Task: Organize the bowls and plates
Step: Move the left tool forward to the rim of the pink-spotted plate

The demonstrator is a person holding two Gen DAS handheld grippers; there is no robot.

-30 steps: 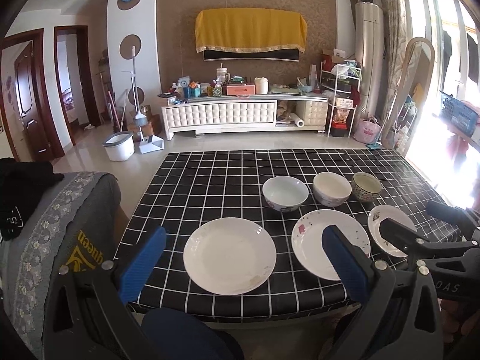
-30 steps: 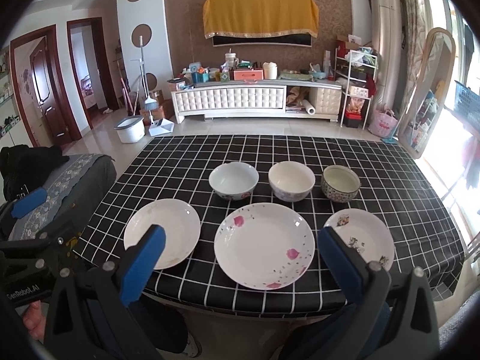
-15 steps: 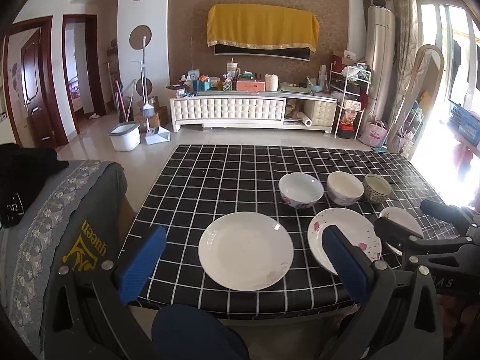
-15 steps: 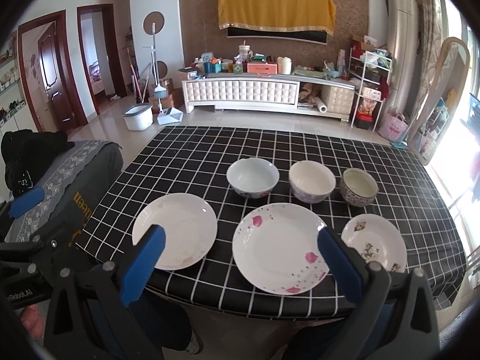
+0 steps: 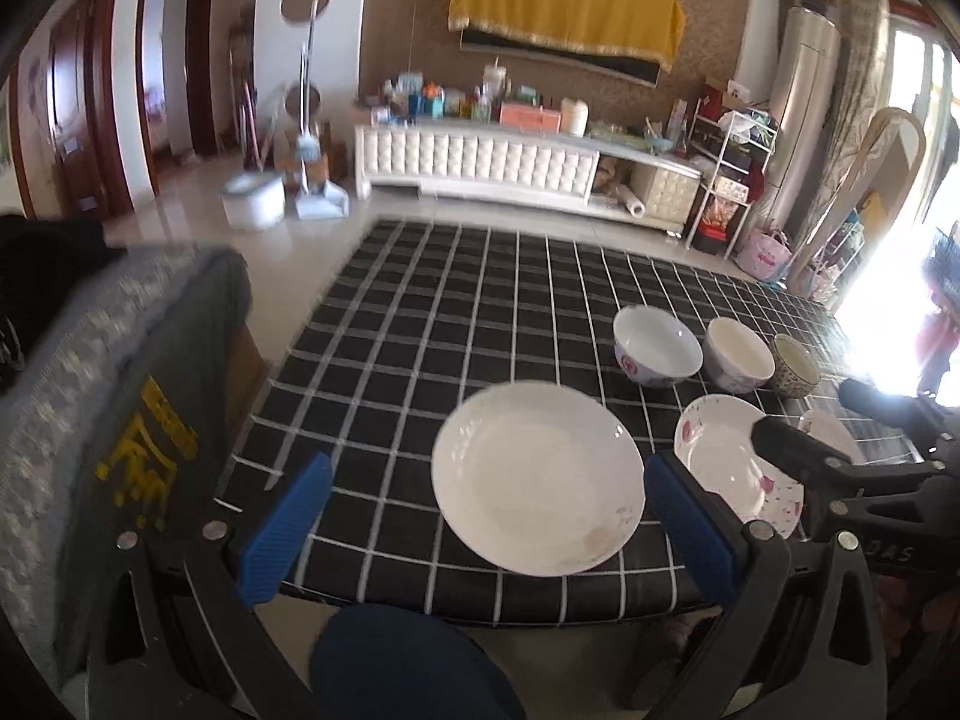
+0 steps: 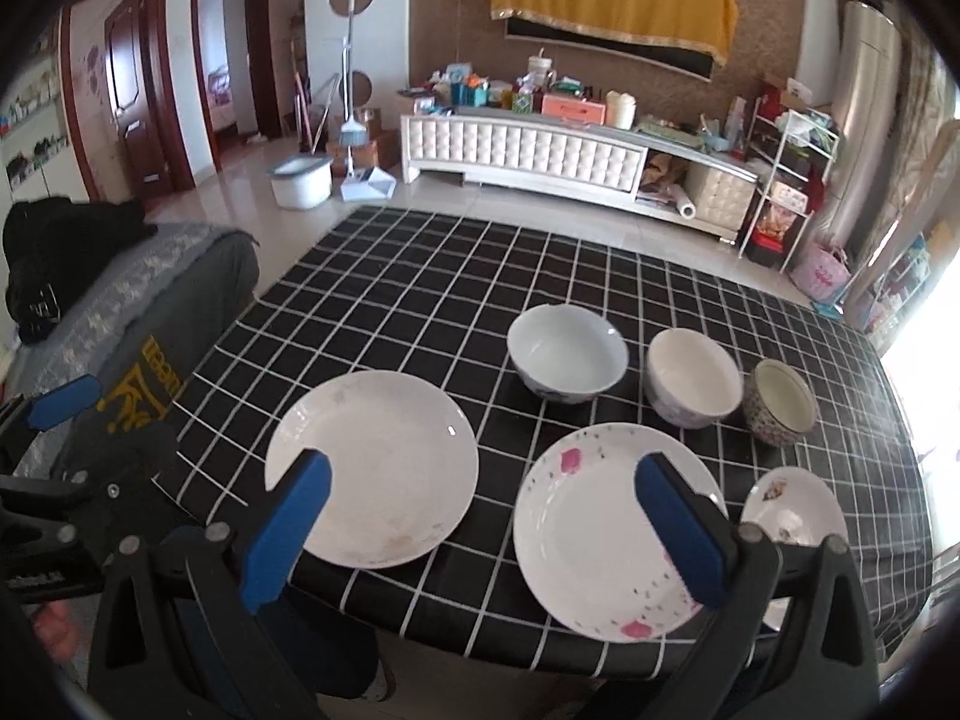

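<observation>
while both tools hang over the near edge of the table (image 6: 420, 276), nothing on its checked cloth looks stacked or gathered yet, so the job seems to be at its very start. from left to right, the front row holds a plain white plate (image 6: 372, 468), a flowered plate (image 6: 600, 534) and a small plate (image 6: 792, 510), each lying flat and apart from its neighbour. behind them stand a wide bowl (image 6: 567, 354), a white bowl (image 6: 693, 375) and a small patterned bowl (image 6: 780, 399), upright, close together in a row. the left gripper (image 5: 486, 534) is spread wide and holds nothing, short of the plain white plate. the right gripper (image 6: 486, 534) is likewise spread and bare, facing the gap between the two larger plates. all six pieces remain to be sorted, likely plates nested on plates and bowls in bowls.
</observation>
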